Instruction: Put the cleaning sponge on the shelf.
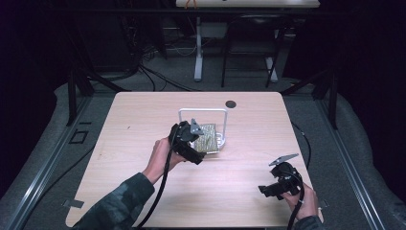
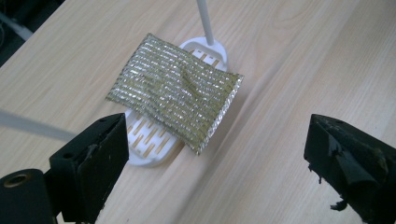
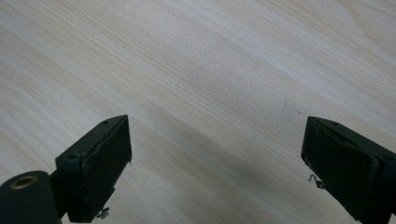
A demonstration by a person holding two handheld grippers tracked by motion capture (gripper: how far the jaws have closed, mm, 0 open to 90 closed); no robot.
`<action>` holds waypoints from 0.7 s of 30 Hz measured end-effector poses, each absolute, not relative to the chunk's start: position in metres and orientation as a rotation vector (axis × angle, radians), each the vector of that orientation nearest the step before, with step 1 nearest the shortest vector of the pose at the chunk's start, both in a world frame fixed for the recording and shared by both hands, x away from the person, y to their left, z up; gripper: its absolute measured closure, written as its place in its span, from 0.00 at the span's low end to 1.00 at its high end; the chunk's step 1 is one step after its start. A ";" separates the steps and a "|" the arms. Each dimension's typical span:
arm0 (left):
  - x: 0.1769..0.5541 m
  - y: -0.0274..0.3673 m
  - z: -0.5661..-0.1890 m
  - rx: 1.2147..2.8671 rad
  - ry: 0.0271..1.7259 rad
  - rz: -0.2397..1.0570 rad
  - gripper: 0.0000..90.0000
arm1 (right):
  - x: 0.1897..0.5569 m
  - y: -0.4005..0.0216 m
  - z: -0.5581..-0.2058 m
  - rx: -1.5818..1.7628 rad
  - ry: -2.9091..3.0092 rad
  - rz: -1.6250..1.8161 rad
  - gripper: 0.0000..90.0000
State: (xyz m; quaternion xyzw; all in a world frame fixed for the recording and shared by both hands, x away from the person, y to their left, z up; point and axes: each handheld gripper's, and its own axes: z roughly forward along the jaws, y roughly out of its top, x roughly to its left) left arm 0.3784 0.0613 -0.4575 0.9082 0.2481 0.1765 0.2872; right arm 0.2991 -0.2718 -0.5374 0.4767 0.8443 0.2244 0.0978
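Black left claw (image 2: 215,154) hovers tilted, gaping, over the sponge (image 2: 175,88).

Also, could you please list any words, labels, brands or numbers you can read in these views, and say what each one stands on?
None: no readable text appears in any view.
The glittery scouring pad shows woven stripes and no label.
The white slotted tray beneath it shows plain slots and no brand.
The wooden table bears no writing; the dark round spot on it is no sign.

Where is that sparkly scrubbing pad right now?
The scrubbing pad lies on the white slotted tray near the table's middle, just ahead of the open left gripper, not held.
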 end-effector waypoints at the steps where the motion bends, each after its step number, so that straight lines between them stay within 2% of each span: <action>1: 0.376 0.065 -0.457 2.418 0.675 0.469 0.06 | 0.299 -0.272 -0.537 1.412 2.498 0.664 0.09; 9: 0.358 0.092 -0.460 2.423 0.724 0.470 0.00 | 0.299 -0.271 -0.537 1.413 2.498 0.658 0.09; 21: 0.327 0.141 -0.483 2.420 0.835 0.443 0.00 | 0.299 -0.271 -0.538 1.409 2.507 0.658 0.09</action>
